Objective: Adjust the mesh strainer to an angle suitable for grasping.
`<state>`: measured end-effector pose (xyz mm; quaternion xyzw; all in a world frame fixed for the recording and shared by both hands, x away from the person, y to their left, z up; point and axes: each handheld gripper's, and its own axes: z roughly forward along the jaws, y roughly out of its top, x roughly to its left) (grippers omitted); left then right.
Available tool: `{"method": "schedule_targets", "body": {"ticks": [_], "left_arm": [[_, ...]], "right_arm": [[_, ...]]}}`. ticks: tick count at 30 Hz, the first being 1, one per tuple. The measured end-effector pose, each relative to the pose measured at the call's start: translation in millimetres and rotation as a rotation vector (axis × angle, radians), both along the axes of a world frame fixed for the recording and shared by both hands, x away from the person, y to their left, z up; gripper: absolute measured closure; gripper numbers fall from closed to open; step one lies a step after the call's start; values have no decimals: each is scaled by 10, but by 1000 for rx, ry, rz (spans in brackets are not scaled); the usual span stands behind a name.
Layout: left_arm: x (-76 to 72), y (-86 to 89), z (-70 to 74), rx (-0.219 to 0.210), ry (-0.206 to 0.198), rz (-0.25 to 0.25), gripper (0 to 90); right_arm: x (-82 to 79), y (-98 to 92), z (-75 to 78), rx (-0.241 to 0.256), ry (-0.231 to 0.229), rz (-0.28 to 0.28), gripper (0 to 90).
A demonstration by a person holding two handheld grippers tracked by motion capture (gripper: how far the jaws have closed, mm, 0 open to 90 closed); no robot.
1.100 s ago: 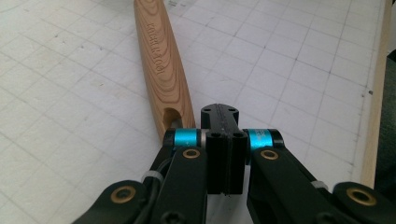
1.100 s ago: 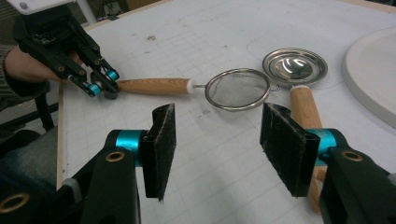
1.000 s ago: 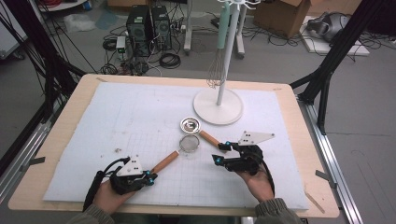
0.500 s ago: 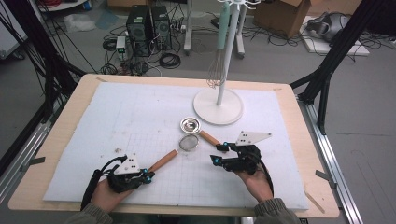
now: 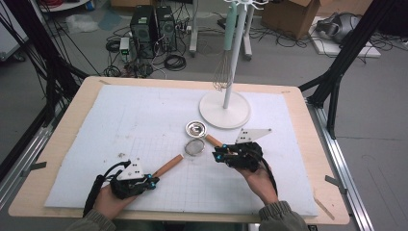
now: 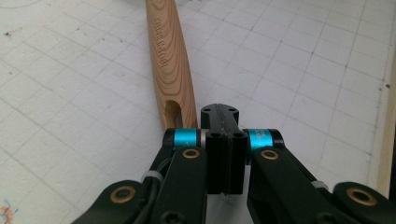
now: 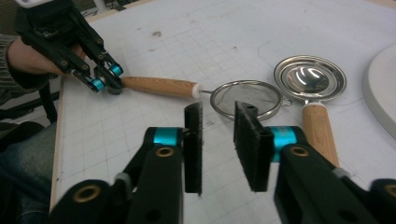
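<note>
Strainer point(image 7: 246, 103) mesh partly behind right tool point(image 7: 219, 144), ladle point(image 7: 310, 83) handle perhaps cut off

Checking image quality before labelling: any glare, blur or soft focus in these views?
High view: soft overall, even light. Right gripper view: bright glare in the steel ladle bowl, mesh strainer sharp. Left gripper view: wooden handle grain crisp, weak shadows.

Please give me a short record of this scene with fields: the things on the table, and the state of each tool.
surface: white mat on a wooden table
strainer: mesh, wooden handle, lying flat
ladle: steel bowl, wooden handle, beside the strainer
stand: white, a whisk hangs on it
left tool: shut, beside the strainer handle's end
right tool: open, holds nothing
</note>
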<state>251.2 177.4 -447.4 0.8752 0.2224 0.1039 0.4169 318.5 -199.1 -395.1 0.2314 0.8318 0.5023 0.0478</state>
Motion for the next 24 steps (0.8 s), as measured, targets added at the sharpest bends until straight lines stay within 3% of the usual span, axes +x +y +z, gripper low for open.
{"method": "schedule_targets", "body": {"ticks": [9, 19, 24], "left_arm": [[0, 1, 0, -1, 1, 1, 892], [4, -1, -2, -1, -1, -1, 893], [4, 0, -1, -1, -1, -2, 892]], "right_arm": [[266, 237, -70, -69, 47, 30, 887], [482, 429, -230, -81, 93, 17, 892], [548, 542, -299, -114, 106, 6, 892]]}}
